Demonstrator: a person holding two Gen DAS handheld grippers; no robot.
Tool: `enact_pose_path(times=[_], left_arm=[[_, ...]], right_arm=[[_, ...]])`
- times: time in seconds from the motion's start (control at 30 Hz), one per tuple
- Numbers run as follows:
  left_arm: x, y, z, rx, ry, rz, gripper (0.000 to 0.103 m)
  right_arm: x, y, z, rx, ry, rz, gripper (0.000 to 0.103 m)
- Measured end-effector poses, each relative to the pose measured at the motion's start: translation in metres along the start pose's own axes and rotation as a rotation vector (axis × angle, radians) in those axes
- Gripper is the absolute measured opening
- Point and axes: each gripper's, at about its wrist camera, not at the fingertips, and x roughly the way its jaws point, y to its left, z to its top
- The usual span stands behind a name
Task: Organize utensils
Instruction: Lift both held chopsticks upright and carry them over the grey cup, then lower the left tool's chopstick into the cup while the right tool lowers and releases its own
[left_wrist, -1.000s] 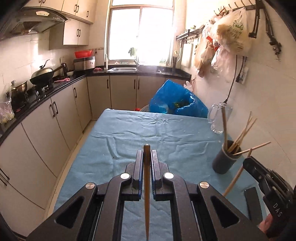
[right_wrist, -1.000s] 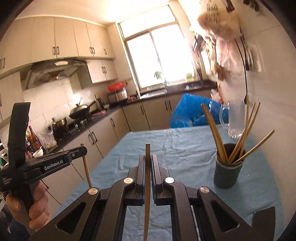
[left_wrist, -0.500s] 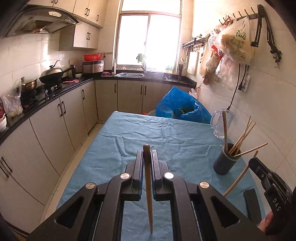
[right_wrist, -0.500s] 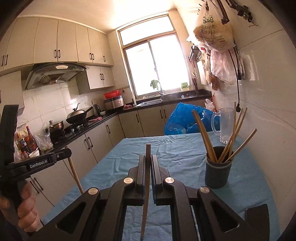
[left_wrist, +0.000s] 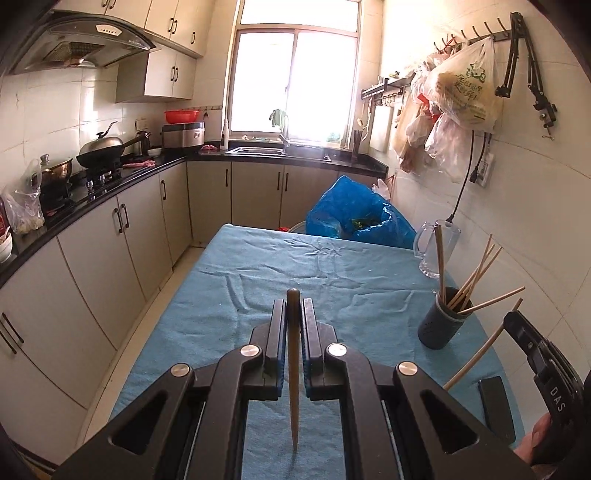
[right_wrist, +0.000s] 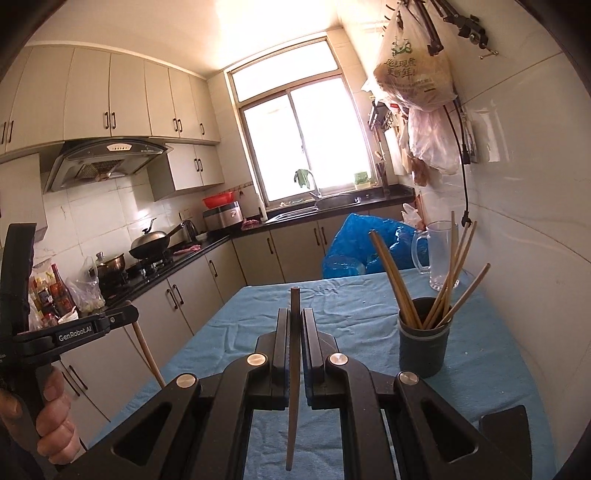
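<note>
My left gripper (left_wrist: 293, 306) is shut on a wooden chopstick (left_wrist: 293, 369) that runs back between its jaws, above the blue-clothed table (left_wrist: 314, 273). My right gripper (right_wrist: 294, 314) is shut on another wooden chopstick (right_wrist: 293, 387). A dark grey holder cup (left_wrist: 439, 325) with several chopsticks stands at the table's right side; it also shows in the right wrist view (right_wrist: 423, 345), ahead and right of the right gripper. The right gripper appears in the left wrist view (left_wrist: 535, 354) with its chopstick (left_wrist: 480, 350). The left gripper appears in the right wrist view (right_wrist: 74, 328).
A clear glass mug (left_wrist: 436, 251) stands behind the cup near the tiled wall. A blue plastic bag (left_wrist: 358, 218) lies past the table's far end. A dark flat object (left_wrist: 496, 406) lies on the cloth at the right. Counters with a wok (left_wrist: 103, 149) run along the left.
Both grippers have risen and tilted up, so the table and the cup sit lower in each view. Each still holds its chopstick.
</note>
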Motion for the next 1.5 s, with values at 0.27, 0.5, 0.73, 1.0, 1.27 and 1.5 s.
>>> enact_pose_path(times=[0.27,0.5,0.73,1.0,1.27,1.5], left_arm=[[-0.003,-0.011,0.000,0.019,0.000,-0.013,0.007],[-0.001,-0.020,0.000,0.033,0.009,-0.038,0.007],[0.003,-0.034,0.006,0.052,0.026,-0.080,0.007],[0.004,-0.053,0.011,0.089,0.033,-0.113,0.007],[0.005,-0.075,0.025,0.126,0.043,-0.166,0.007],[0.006,-0.095,0.041,0.146,0.039,-0.199,0.007]], right_arm=[[-0.019,-0.021,0.006,0.035,-0.041,-0.035,0.006],[-0.034,-0.046,0.011,0.084,-0.063,-0.077,0.006],[-0.046,-0.066,0.018,0.129,-0.081,-0.100,0.006],[-0.066,-0.086,0.031,0.173,-0.107,-0.098,0.006],[-0.092,-0.096,0.061,0.171,-0.167,-0.087,0.006],[-0.105,-0.107,0.096,0.184,-0.206,-0.076,0.006]])
